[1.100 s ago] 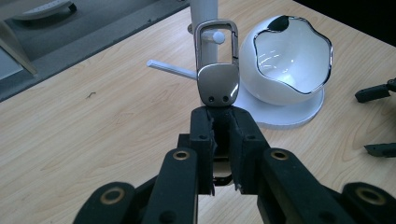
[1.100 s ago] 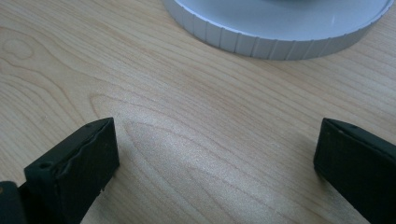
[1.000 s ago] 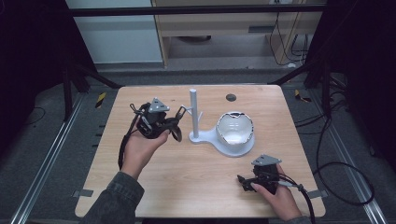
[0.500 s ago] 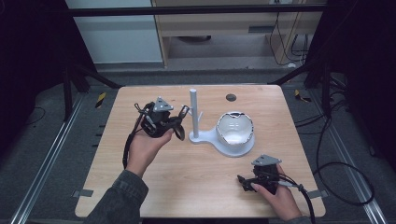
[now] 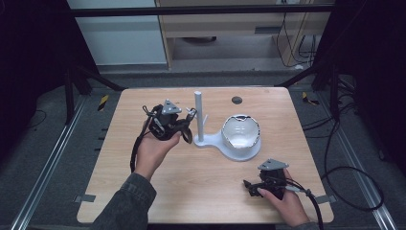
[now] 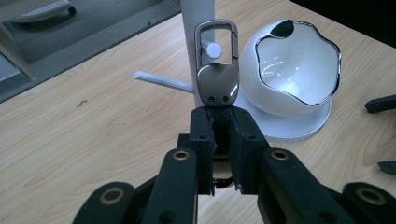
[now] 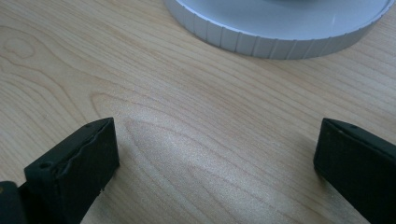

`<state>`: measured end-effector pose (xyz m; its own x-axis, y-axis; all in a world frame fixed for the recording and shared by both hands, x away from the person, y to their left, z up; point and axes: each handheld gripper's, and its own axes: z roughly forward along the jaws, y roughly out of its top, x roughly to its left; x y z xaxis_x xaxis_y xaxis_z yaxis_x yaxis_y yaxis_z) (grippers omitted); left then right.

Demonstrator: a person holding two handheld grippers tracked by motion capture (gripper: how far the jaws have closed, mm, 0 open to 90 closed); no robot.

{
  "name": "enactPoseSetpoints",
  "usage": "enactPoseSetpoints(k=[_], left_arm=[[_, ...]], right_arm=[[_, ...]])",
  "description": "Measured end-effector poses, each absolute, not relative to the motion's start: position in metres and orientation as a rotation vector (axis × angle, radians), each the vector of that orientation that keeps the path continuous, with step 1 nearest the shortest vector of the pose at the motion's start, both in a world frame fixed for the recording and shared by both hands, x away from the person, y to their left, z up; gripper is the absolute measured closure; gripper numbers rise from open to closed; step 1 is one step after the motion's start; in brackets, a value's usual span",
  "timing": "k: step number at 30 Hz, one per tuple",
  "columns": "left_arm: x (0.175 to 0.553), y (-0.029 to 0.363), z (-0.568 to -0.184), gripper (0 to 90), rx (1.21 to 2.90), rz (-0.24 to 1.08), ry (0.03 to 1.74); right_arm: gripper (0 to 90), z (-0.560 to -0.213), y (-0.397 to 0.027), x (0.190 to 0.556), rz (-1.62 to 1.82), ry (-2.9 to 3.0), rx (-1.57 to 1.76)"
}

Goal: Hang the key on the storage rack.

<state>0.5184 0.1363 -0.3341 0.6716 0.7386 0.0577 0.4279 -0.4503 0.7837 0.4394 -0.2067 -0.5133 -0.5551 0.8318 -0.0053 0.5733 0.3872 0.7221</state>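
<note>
Left gripper (image 5: 184, 125) with carabiner (image 6: 216, 65), nearer post (image 5: 198, 115)

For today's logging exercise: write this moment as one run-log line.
left gripper: shut on carabiner clip | clip loop at stand peg | right gripper: open, idle

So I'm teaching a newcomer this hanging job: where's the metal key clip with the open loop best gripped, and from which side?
By its solid flat tab, from the end opposite the loop, as the left gripper does on the metal key clip. That leaves the loop free to slip over the short peg on the white post.
</note>
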Motion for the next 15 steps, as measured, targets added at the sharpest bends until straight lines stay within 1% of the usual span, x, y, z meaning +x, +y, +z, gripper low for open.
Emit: enactPoseSetpoints(k=[15], left_arm=[[0.5261,0.1346,-0.3431,80.0,2.087,0.506,0.907]], right_arm=[[0.4,-0.5133,-0.2067,0.4391,0.971,2.283,1.221]])
